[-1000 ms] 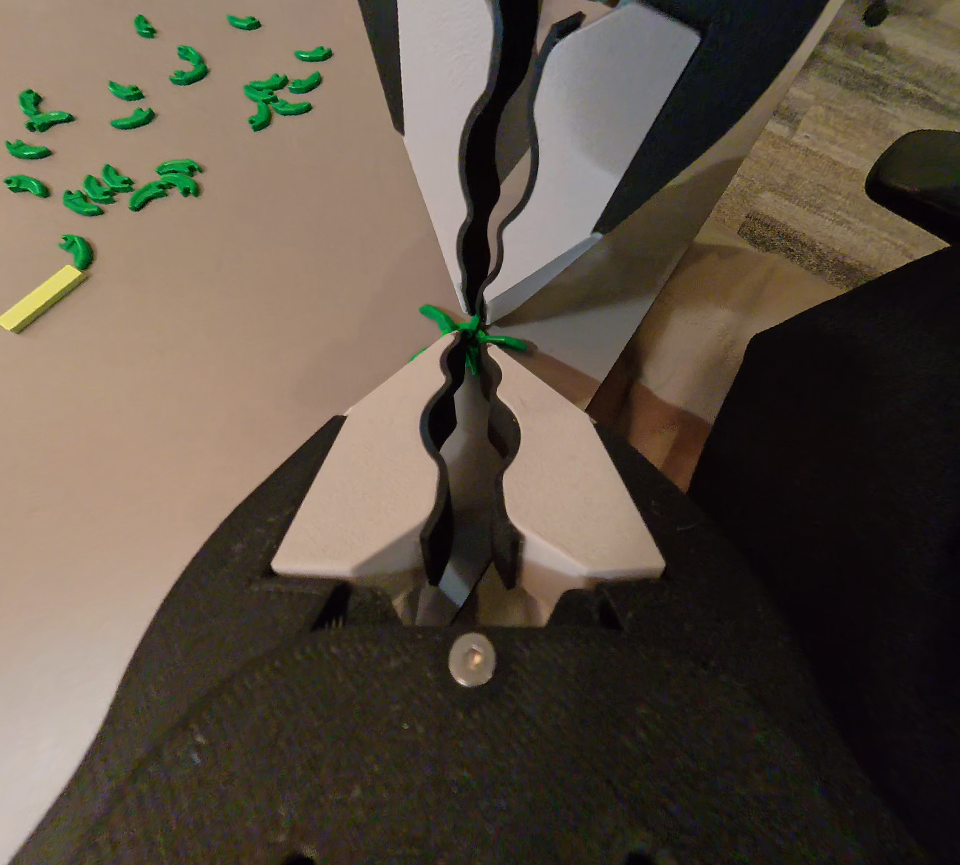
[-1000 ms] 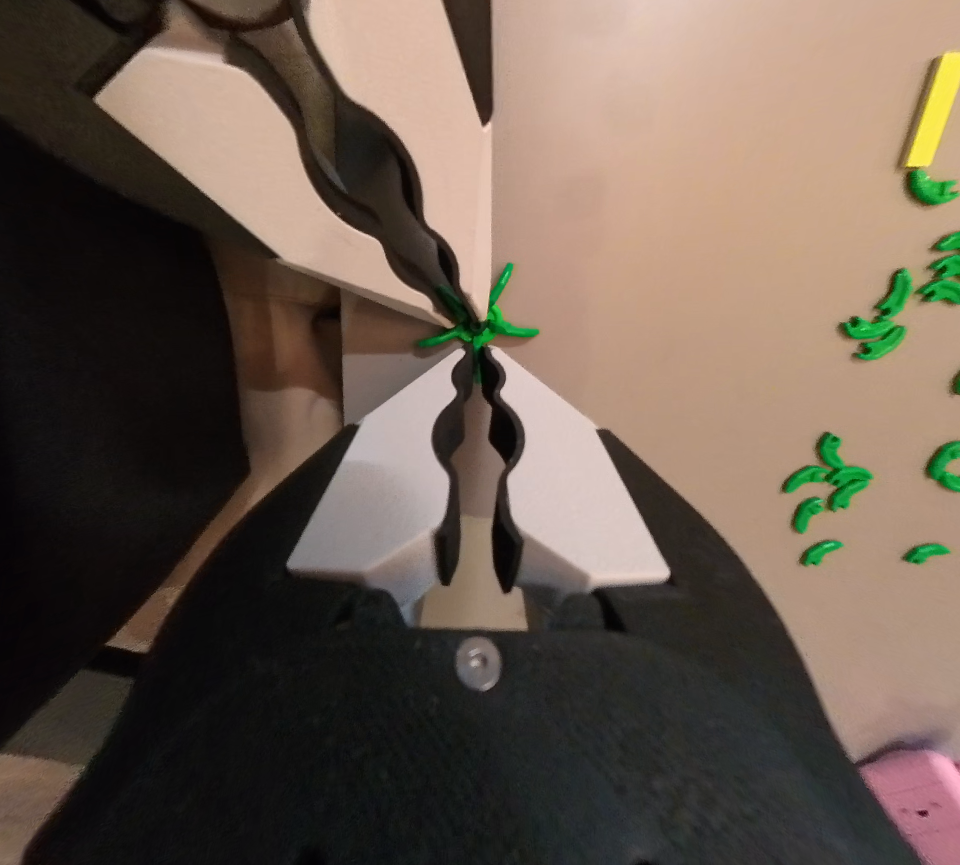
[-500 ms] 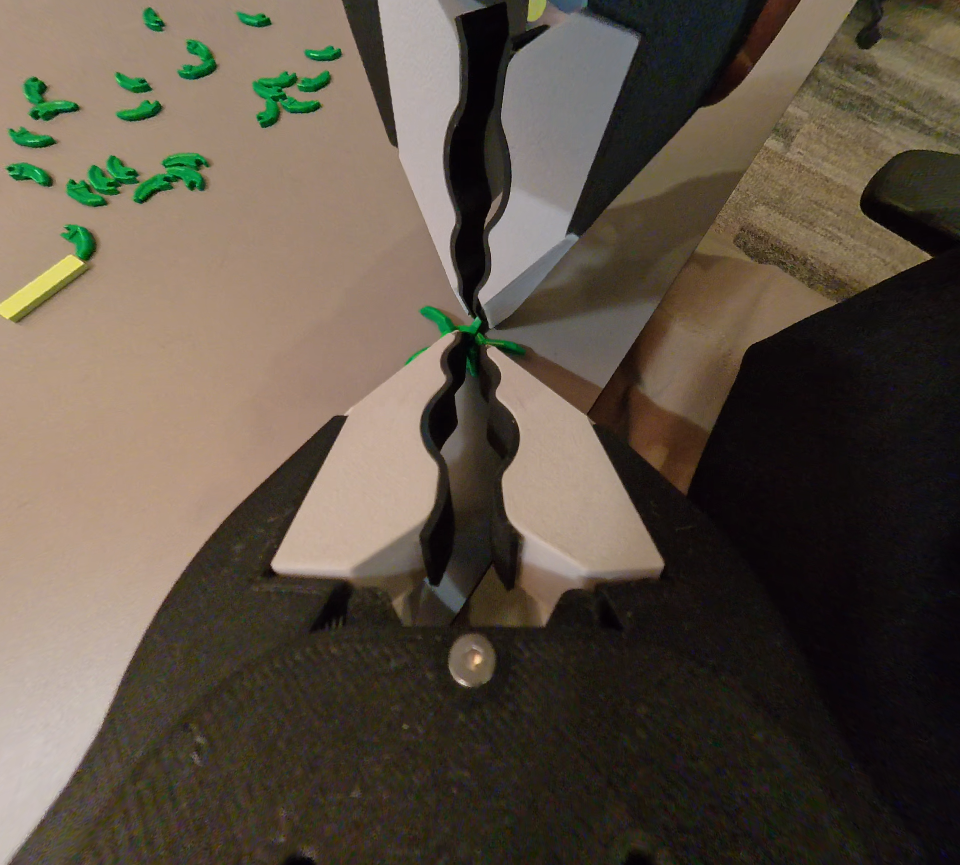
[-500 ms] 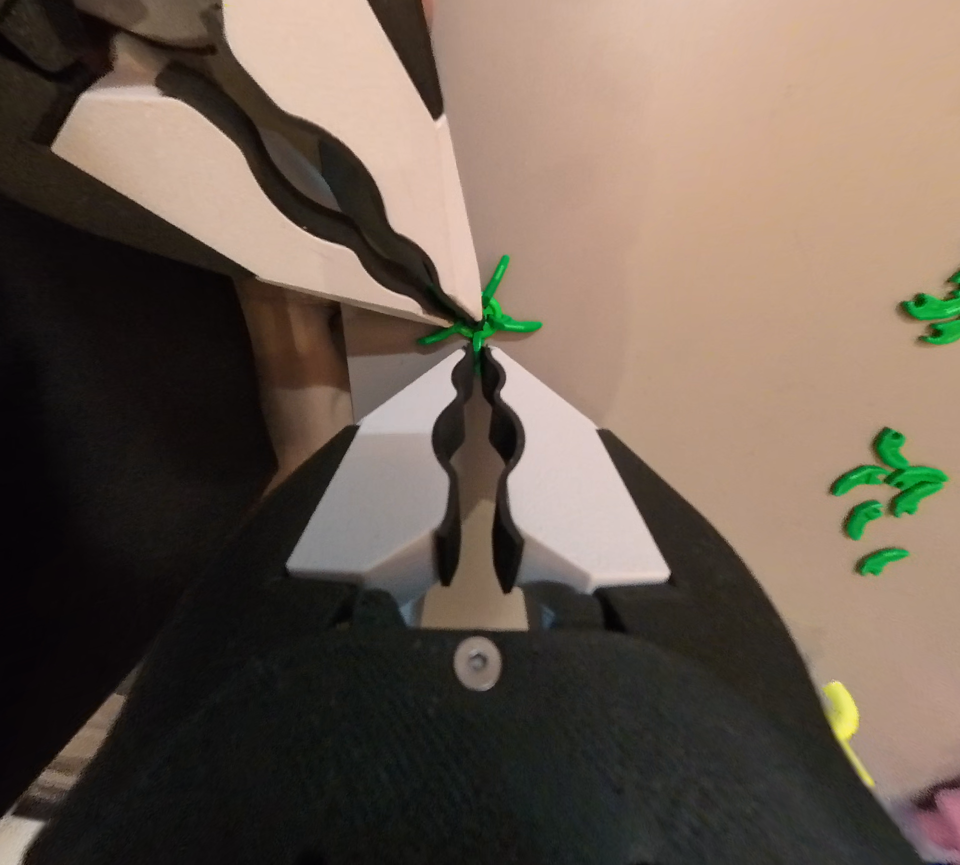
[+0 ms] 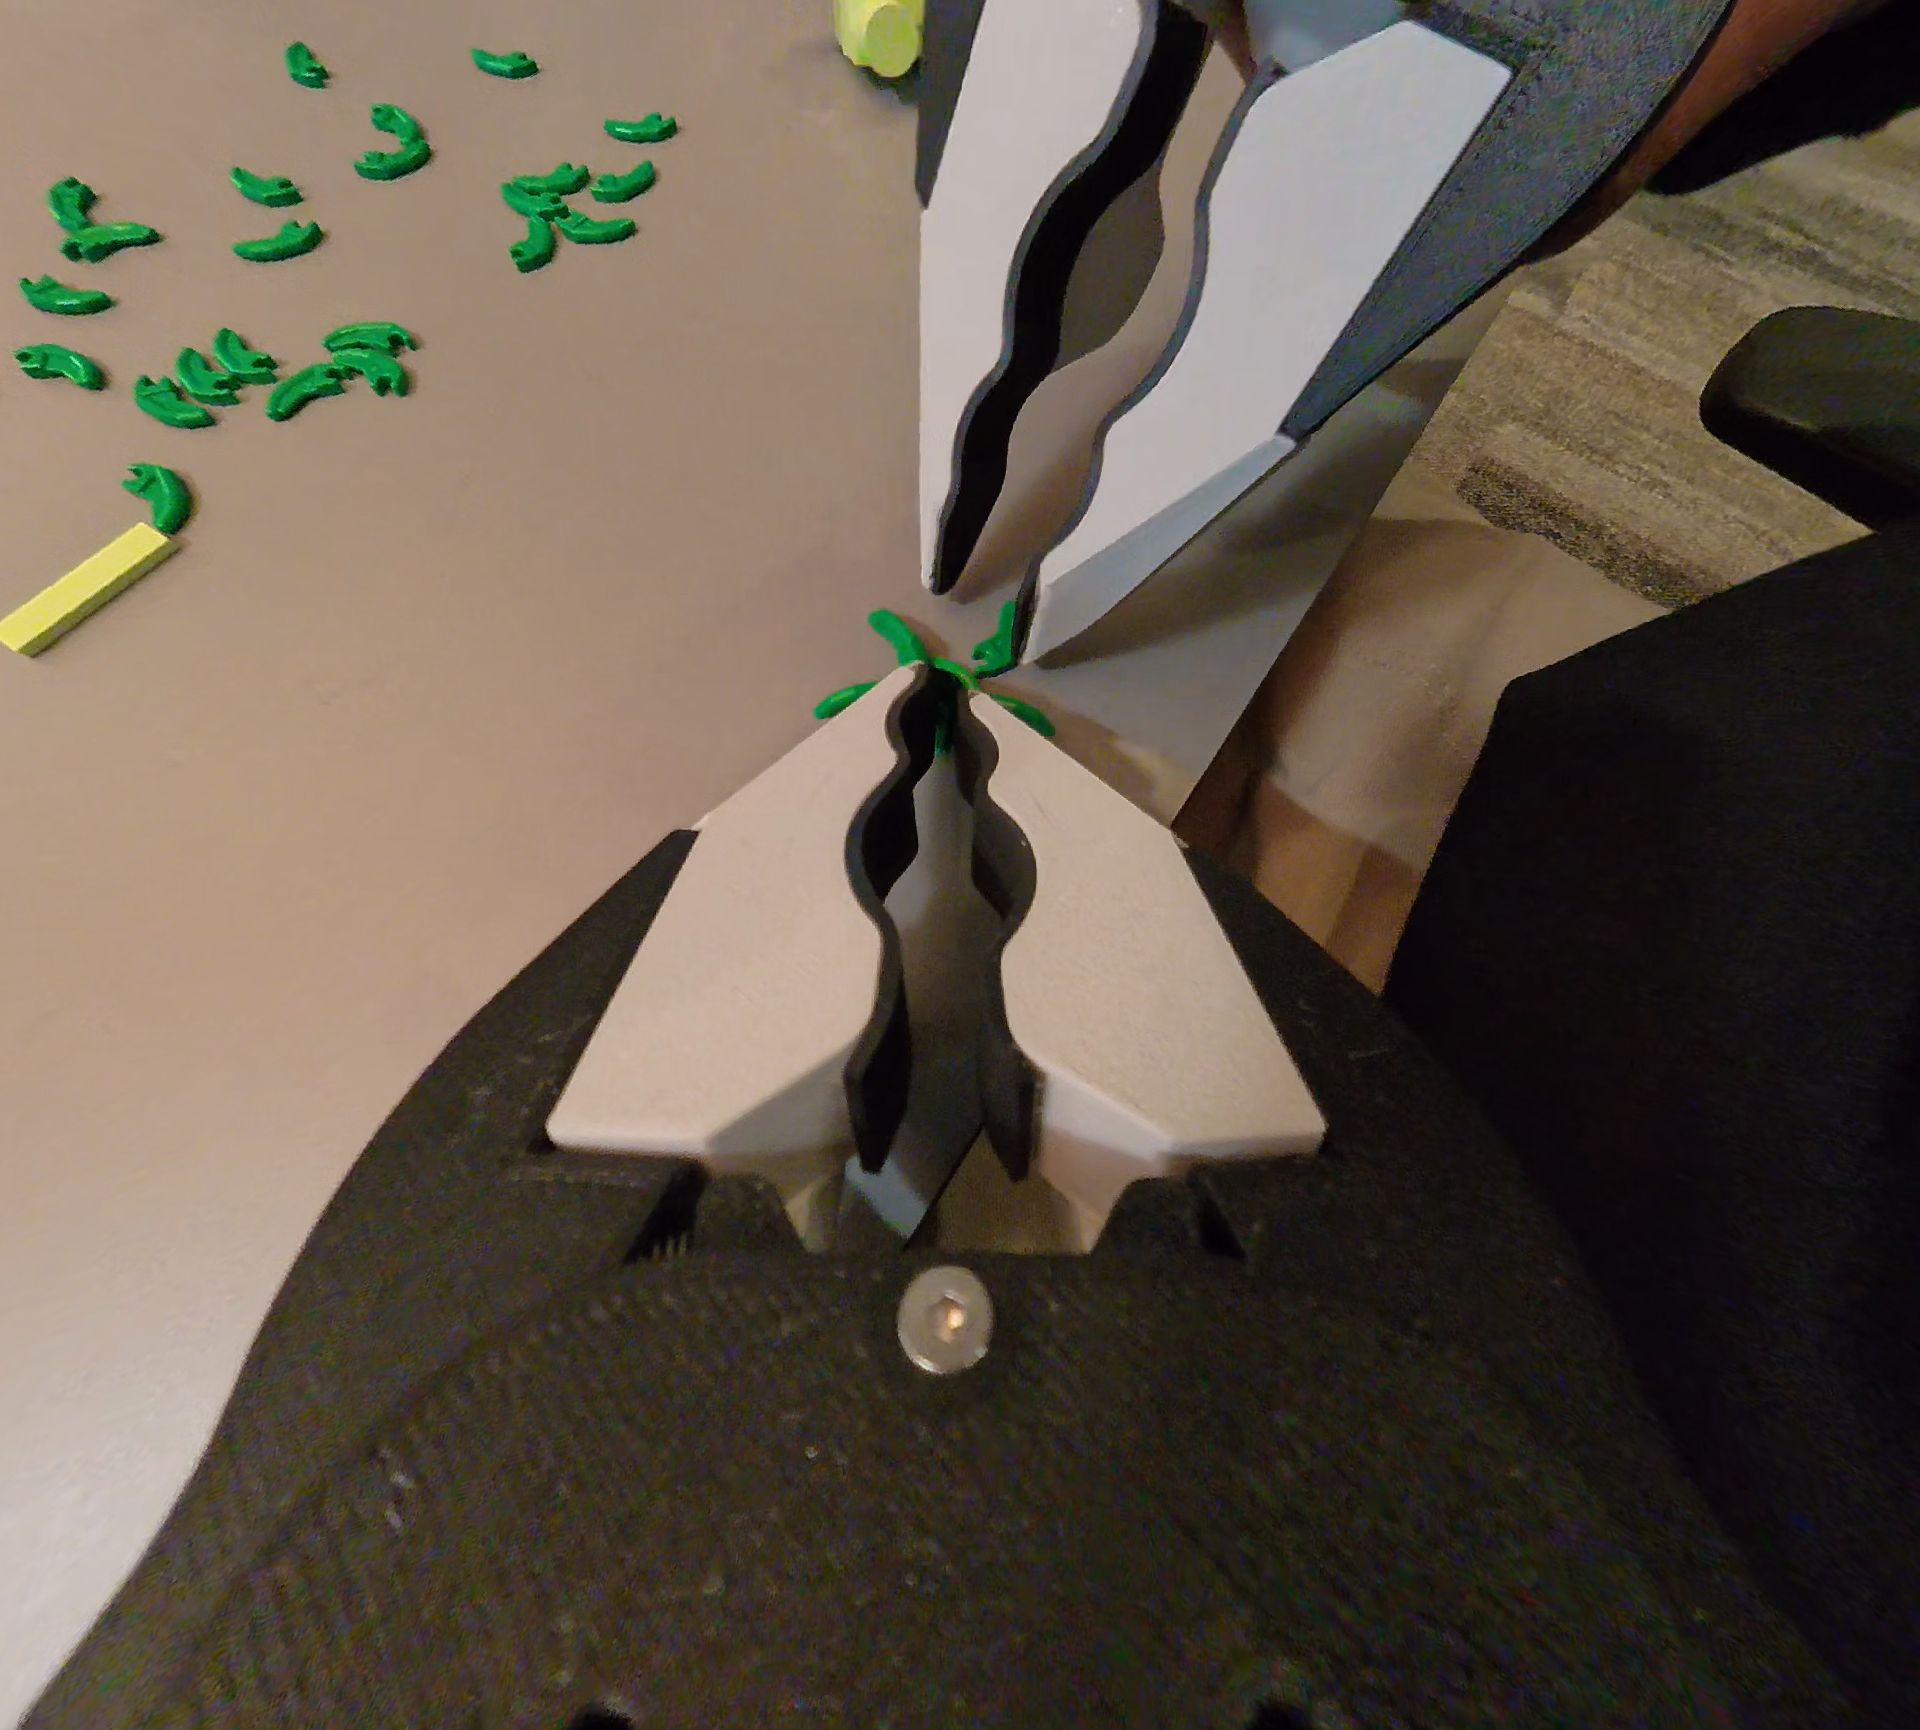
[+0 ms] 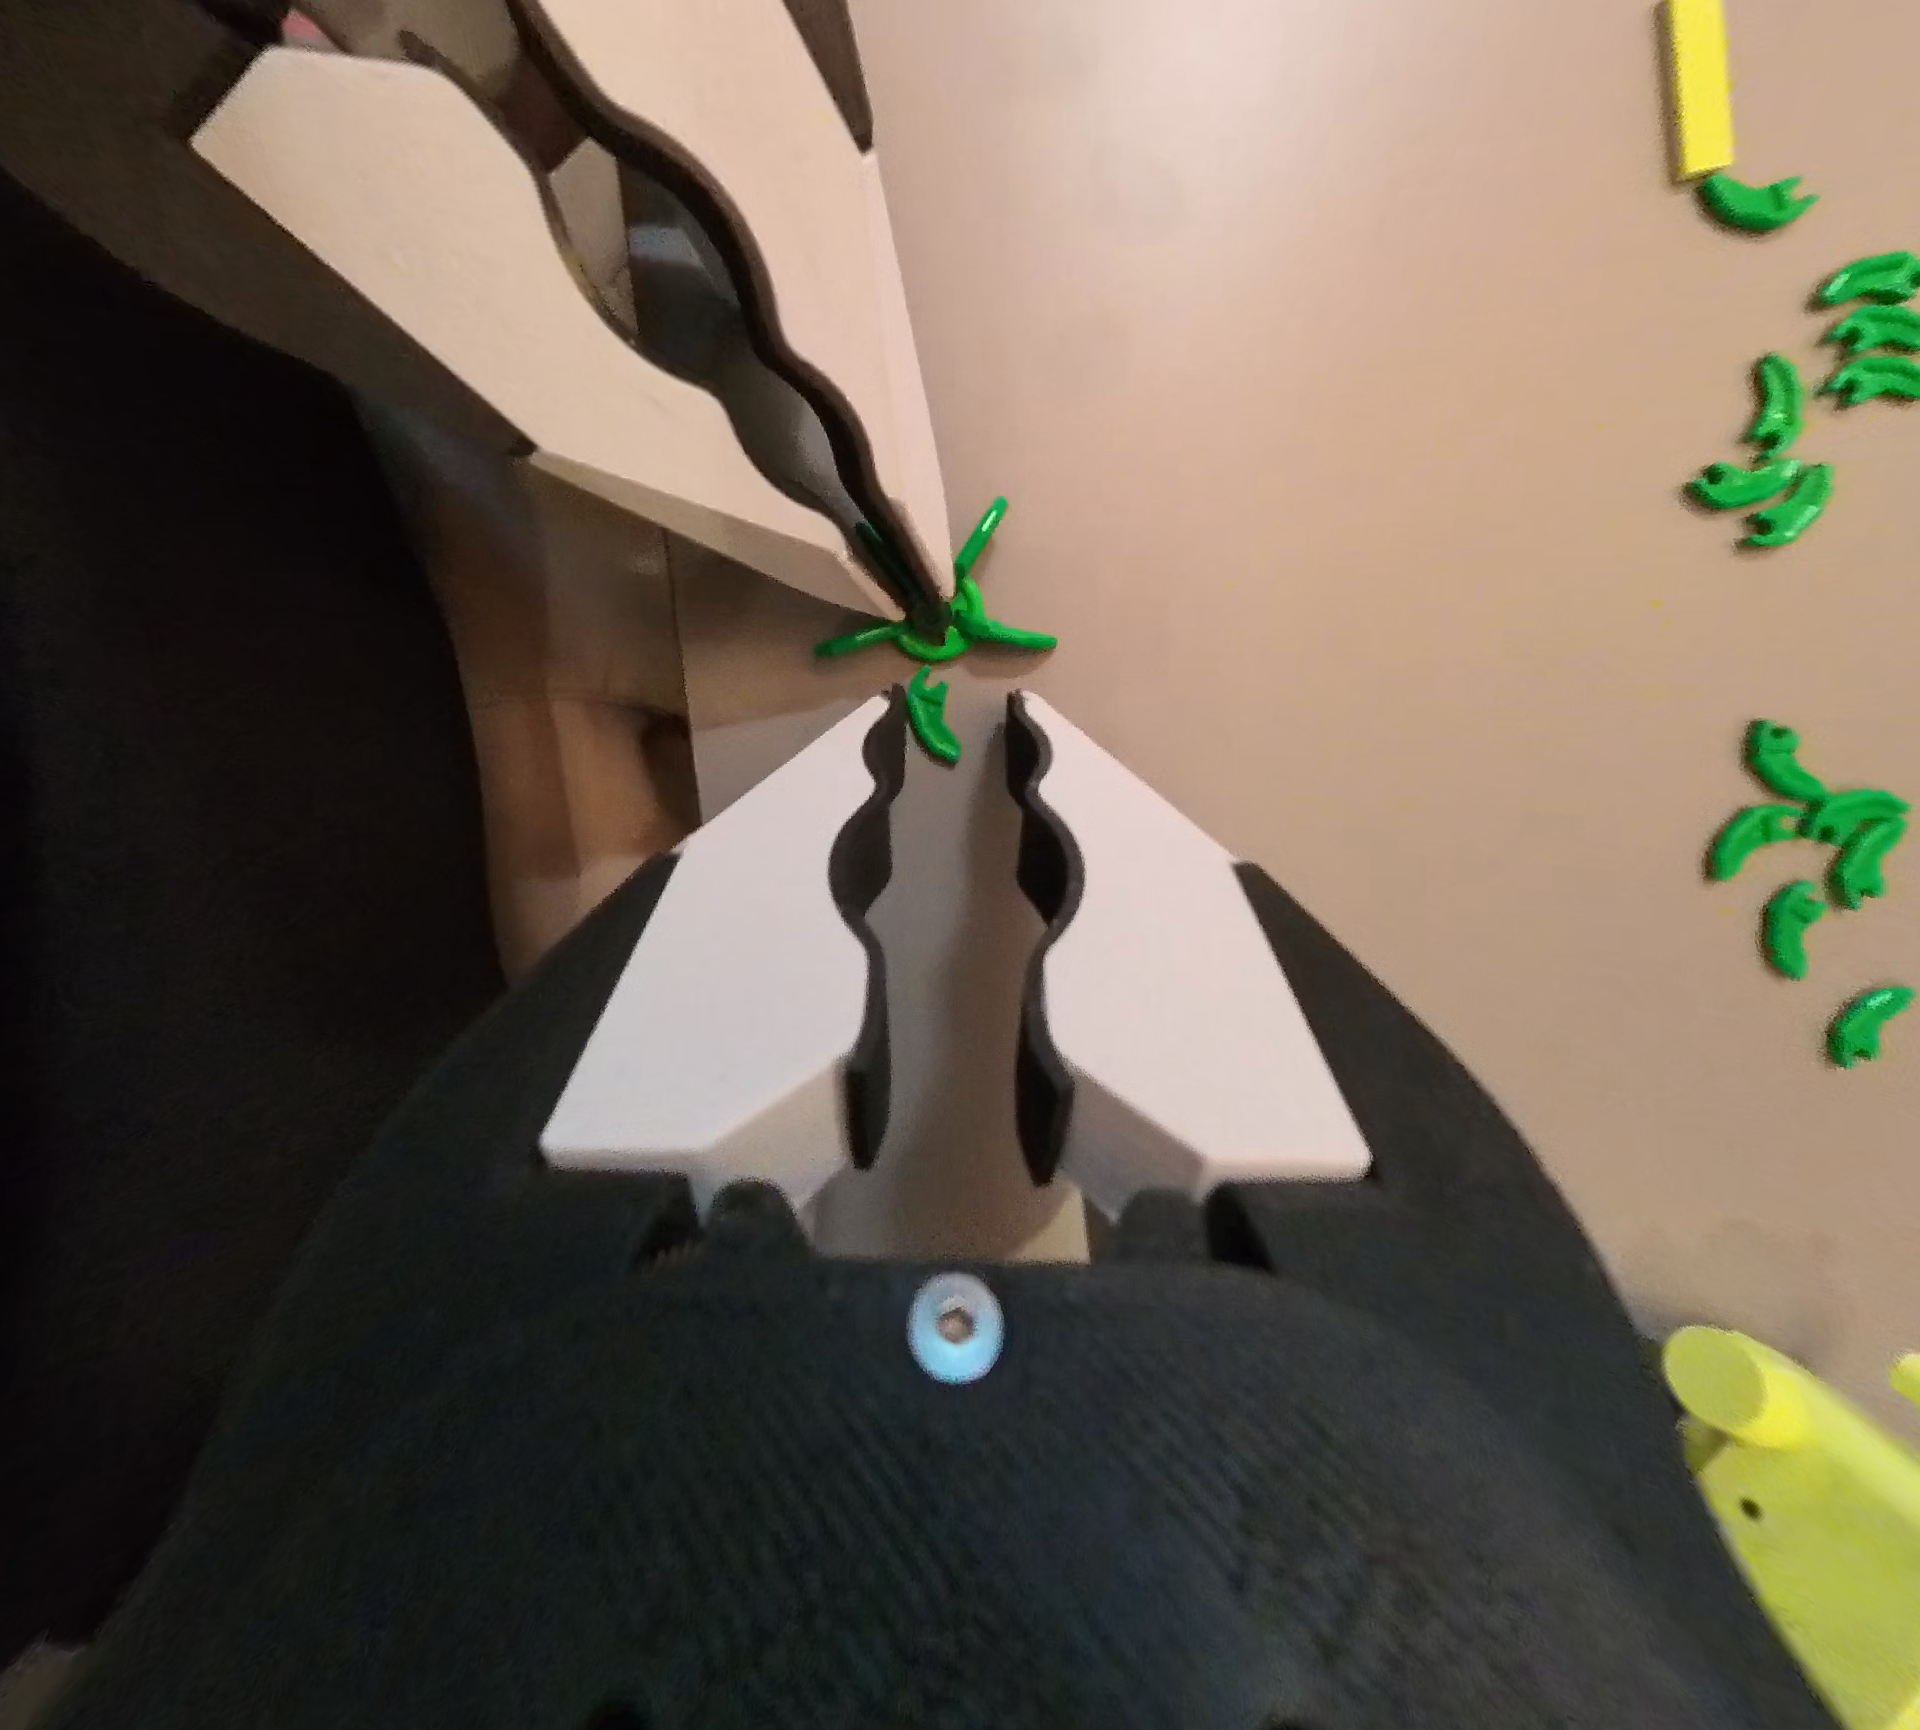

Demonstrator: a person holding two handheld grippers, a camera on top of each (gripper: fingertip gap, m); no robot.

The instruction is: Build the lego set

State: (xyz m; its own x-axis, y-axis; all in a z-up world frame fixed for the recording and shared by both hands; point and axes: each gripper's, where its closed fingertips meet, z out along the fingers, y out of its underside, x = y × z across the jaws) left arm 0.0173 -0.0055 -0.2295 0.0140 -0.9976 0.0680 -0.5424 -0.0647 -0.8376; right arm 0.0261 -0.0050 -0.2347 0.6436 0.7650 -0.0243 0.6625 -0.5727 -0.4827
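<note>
Leaves radiate from the green stem cluster [image 5: 940,678] clenched in the left hand-held gripper [image 5: 940,693]; the right hand-held gripper [image 6: 951,704], released, sits at its twelve o'clock, tips nearly touching.

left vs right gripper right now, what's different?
Left gripper has its jaws pinched shut on the green leaf cluster; right gripper has its jaws parted, gripping nothing. Left carries the cluster; right sits tip-to-tip beside it, one leaf between its tips. Both share white fingers with wavy black pads.
</note>
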